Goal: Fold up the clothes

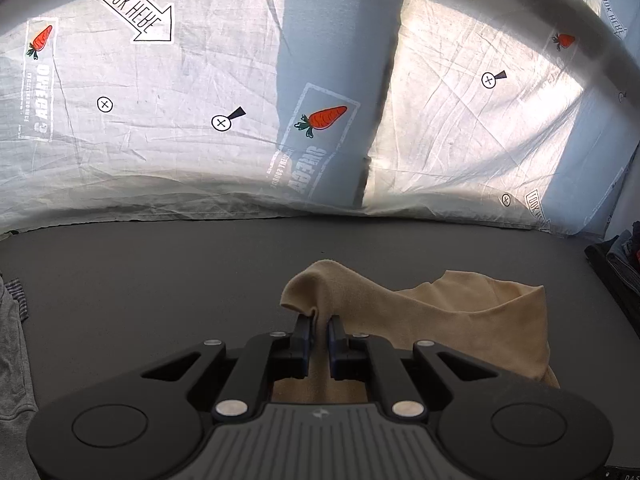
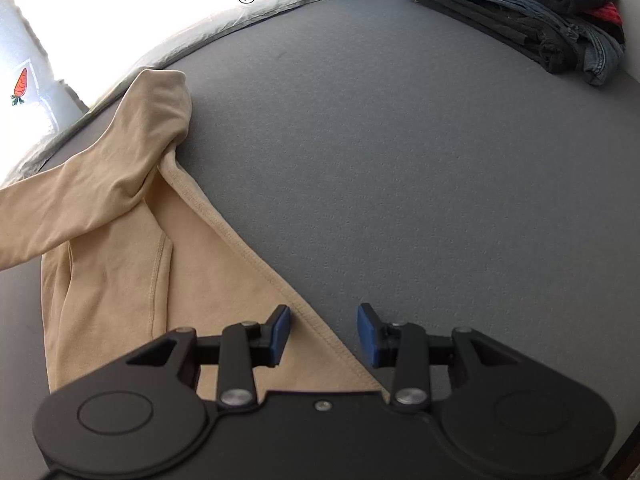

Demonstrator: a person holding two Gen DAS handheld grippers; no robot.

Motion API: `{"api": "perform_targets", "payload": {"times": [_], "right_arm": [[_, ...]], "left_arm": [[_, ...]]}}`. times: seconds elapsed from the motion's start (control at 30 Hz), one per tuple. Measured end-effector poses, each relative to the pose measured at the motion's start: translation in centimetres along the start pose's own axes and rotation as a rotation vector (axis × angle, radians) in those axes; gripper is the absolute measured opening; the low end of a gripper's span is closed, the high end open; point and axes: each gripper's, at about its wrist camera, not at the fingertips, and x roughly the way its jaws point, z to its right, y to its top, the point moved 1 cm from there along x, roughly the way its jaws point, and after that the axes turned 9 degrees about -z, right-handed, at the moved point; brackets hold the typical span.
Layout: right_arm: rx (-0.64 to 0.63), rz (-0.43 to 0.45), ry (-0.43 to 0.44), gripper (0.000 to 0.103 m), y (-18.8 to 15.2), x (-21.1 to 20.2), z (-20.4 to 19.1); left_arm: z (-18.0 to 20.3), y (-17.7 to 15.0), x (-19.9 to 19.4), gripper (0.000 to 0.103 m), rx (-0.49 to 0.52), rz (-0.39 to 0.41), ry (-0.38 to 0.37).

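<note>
Pinching a raised fold of the tan shirt (image 1: 460,304), the left gripper (image 1: 319,330) is lifting it off the grey tabletop (image 1: 140,288). The right gripper (image 2: 323,334) is hovering with jaws spread over the shirt's stitched hem (image 2: 248,248), gripping nothing. Judging by this, a fold is underway; next, the right gripper needs to be closing on that hem.
</note>
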Motion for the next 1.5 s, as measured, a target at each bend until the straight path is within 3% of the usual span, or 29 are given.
{"api": "perform_targets", "payload": {"times": [0.3,0.47,0.7,0.83,0.87,0.93,1.0,1.27,1.3,1.4,1.5], "right_arm": [[-0.049,-0.011,-0.037,0.038,-0.5,-1.3,-0.8],[-0.085,-0.004,-0.025,0.038,-0.6,-1.8,-1.6],[-0.176,0.003,-0.057,0.040,-2.4,-2.4,-2.8],[-0.205,0.015,-0.093,0.041,-3.1,-2.8,-2.4],[-0.209,0.019,-0.099,0.041,-3.2,-2.9,-2.2],[-0.208,0.025,-0.099,0.044,-3.2,-3.0,-1.5],[-0.206,0.025,-0.092,0.046,-3.1,-3.0,-0.8],[-0.299,0.002,-0.020,0.044,-2.9,-2.1,0.9],[-0.313,-0.005,0.000,0.038,-2.8,-1.9,1.1],[-0.362,-0.017,0.065,0.020,-2.8,-1.7,1.5],[-0.420,-0.015,0.109,0.007,-2.8,-1.9,1.5]], "left_arm": [[-4.7,1.9,-2.6,0.009,-0.106,0.098,0.049],[-6.8,2.2,-2.6,0.010,-0.104,0.102,0.148],[-10.8,-0.8,1.0,0.010,-0.162,-0.049,0.265],[-11.2,-3.6,1.7,0.020,-0.219,-0.155,0.313],[-10.8,-4.5,1.3,0.026,-0.219,-0.161,0.325],[-9.6,-6.3,0.2,0.055,-0.231,-0.177,0.322],[-8.0,-8.1,-0.7,0.064,-0.236,-0.202,0.282],[5.0,-16.2,-3.4,0.078,-0.080,-0.382,-0.016],[6.5,-17.1,-3.7,0.078,-0.051,-0.393,-0.035],[10.3,-19.5,-4.3,0.082,0.055,-0.417,-0.037],[11.9,-21.2,-4.3,0.083,0.078,-0.449,0.015]]}}
